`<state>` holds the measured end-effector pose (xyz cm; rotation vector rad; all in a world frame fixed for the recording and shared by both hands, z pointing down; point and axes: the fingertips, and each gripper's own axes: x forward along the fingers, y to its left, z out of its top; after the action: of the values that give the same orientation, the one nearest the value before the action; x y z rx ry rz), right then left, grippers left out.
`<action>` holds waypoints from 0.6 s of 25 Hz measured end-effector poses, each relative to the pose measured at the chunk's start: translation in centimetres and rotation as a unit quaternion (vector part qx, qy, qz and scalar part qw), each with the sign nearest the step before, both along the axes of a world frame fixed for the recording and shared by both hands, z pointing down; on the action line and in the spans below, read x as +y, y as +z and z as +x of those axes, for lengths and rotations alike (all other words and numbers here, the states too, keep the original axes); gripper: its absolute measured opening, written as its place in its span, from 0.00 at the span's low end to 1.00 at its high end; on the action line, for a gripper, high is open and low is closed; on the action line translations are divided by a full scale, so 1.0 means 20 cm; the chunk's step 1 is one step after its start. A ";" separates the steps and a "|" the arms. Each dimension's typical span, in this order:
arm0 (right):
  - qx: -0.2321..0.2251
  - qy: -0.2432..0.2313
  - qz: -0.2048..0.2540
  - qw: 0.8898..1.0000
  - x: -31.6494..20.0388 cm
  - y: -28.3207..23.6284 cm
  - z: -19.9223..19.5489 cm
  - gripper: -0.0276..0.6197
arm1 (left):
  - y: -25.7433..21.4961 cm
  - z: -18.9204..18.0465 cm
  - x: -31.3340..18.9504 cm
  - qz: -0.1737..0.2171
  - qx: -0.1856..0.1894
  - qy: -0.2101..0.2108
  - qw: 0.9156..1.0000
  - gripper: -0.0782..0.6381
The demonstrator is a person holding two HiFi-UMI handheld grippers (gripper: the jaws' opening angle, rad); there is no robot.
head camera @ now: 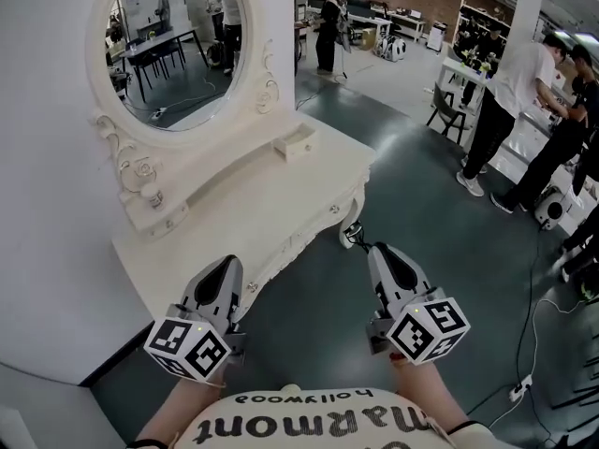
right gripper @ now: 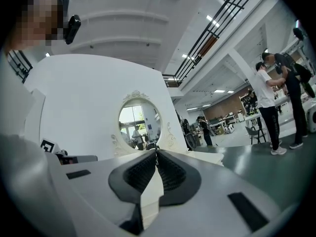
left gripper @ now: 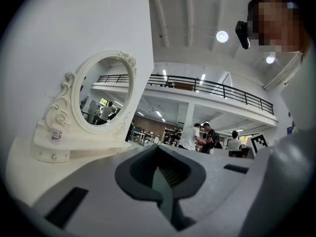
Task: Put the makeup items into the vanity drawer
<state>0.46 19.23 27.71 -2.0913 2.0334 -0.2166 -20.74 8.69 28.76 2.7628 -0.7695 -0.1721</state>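
Note:
A white vanity [head camera: 271, 213] with an oval mirror [head camera: 178, 40] stands against the wall. A small bottle with a pink label [head camera: 154, 197] [left gripper: 56, 135] sits on its raised shelf at the left. At the shelf's right end a small drawer [head camera: 298, 142] stands pulled out. My left gripper [head camera: 227, 263] [left gripper: 158, 148] hovers in front of the vanity's front edge, jaws shut and empty. My right gripper [head camera: 358, 239] [right gripper: 157, 151] is held off the vanity's right corner, above the floor, also shut on nothing.
The vanity's front has small round knobs [head camera: 334, 210]. Dark green floor [head camera: 412, 185] spreads to the right. Several people [head camera: 510, 101] stand at benches at the right, near a chair [head camera: 449, 110]. A cable and plug [head camera: 520, 388] lie on the floor at lower right.

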 end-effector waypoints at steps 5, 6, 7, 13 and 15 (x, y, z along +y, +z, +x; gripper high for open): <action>-0.007 0.009 -0.009 1.000 -0.07 0.10 0.04 0.10 | 0.08 0.02 -0.09 -0.009 0.001 -0.004 1.000 0.12; -0.009 0.007 -0.013 1.000 -0.09 0.12 0.05 0.10 | 0.11 0.03 -0.11 -0.015 -0.001 -0.005 1.000 0.12; -0.012 0.006 -0.016 1.000 -0.10 0.13 0.05 0.10 | 0.13 0.05 -0.12 -0.020 -0.003 -0.005 1.000 0.12; -0.023 -0.001 -0.013 1.000 -0.23 0.13 0.15 0.10 | 0.14 0.13 -0.21 -0.022 -0.012 -0.008 1.000 0.12; -0.023 -0.008 -0.016 1.000 -0.30 0.14 0.21 0.10 | 0.15 0.16 -0.26 -0.026 -0.008 -0.019 0.999 0.12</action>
<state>4.61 13.22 30.59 -2.0693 2.0334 -0.2989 -17.58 3.40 31.68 2.7045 -0.8189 -0.1356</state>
